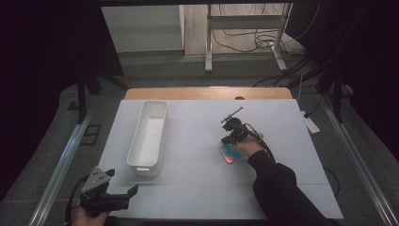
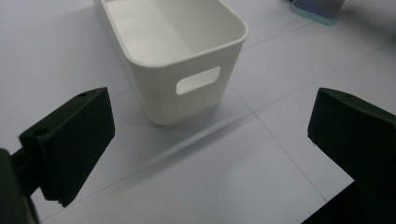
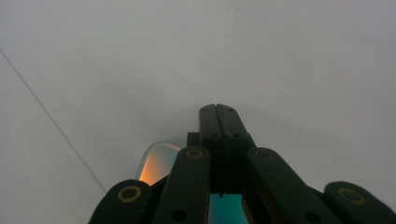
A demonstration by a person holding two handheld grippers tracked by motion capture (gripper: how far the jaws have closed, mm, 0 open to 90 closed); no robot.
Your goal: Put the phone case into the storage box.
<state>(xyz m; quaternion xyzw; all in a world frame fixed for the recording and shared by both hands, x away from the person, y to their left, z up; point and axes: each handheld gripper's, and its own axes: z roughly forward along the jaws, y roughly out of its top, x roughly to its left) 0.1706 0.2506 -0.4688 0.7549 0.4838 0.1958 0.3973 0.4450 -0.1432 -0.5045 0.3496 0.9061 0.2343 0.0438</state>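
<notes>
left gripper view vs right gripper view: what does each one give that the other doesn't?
Left gripper view alone: the white bin with its handle slot, seen between the left gripper's wide-open fingers. Right gripper view alone: the right gripper, its fingers pressed together over the table. Both: the table and the translucent blue-and-orange item.

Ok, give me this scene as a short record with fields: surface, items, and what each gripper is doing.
surface: white table top
bin: white bin, empty, left of centre
flat item: blue and orange translucent card, lying flat under the right gripper
left gripper: jaws wide open, nothing between them, facing the bin's handle end
right gripper: jaws shut, over the card; whether it grips it cannot be told
</notes>
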